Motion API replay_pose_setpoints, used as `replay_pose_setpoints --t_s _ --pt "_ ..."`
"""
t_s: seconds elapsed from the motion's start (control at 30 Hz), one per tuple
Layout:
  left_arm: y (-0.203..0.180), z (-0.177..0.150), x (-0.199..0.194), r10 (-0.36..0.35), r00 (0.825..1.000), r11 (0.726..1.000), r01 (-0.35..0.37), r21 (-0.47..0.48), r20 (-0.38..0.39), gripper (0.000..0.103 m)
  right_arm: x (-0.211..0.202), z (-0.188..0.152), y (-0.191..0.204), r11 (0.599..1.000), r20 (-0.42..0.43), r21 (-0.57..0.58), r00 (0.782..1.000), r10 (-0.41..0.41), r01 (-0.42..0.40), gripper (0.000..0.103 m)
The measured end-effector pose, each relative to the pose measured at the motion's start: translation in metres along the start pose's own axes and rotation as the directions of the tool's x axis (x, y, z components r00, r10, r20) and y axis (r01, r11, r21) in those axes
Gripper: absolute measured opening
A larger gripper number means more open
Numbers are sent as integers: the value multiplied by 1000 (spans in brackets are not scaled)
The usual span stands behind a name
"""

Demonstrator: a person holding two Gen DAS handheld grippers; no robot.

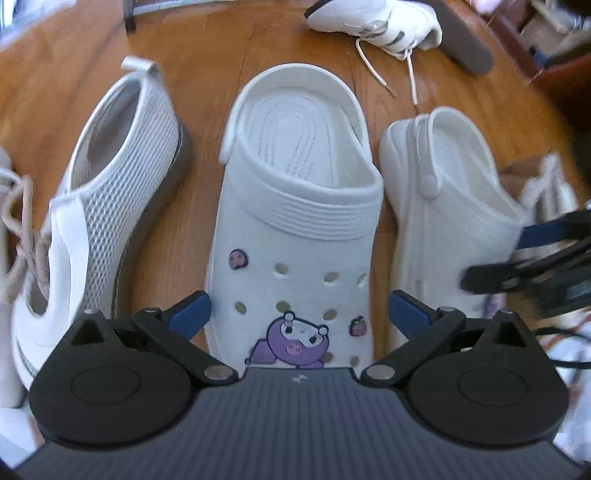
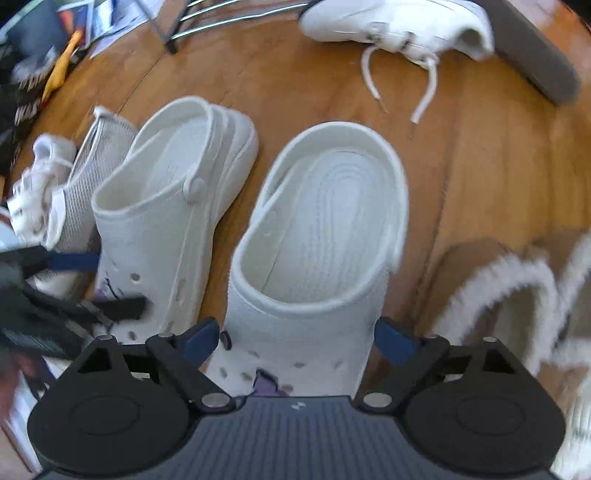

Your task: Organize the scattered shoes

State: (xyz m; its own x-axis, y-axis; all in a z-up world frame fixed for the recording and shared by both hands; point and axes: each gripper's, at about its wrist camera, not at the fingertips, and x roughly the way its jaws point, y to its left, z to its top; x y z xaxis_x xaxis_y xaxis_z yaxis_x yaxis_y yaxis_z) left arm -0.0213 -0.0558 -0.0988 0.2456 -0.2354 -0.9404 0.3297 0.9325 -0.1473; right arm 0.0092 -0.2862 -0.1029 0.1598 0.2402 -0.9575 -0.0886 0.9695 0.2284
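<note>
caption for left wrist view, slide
Open left gripper straddles charm-studded white foam clog on wooden floor.

Wooden floor. Chrome rack legs at top, magazines beside them, dark flat board top right.

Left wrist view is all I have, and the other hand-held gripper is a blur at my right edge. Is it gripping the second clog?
Observer: No. The right hand-held gripper is open, with its blue pads flanking the second clog at the toe.
Operator: Anything on that clog's far side?
Observer: A fleece-trimmed slipper lies on the floor just right of it.
Operator: Can you see a rack?
Observer: Yes, chrome rack bars at top left, beyond both clogs.
</note>
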Motion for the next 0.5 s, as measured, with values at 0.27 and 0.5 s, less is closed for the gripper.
replay_pose_setpoints --t_s 0.27,0.5 --pt "4 10 -14 -8 1000 1000 8 -4 28 103 -23 8 -13 998 106 6 992 67 -68 96" --pt "25 21 -4 -111 993 991 114 -69 46 101 17 4 -11 994 35 28 994 105 -106 99"
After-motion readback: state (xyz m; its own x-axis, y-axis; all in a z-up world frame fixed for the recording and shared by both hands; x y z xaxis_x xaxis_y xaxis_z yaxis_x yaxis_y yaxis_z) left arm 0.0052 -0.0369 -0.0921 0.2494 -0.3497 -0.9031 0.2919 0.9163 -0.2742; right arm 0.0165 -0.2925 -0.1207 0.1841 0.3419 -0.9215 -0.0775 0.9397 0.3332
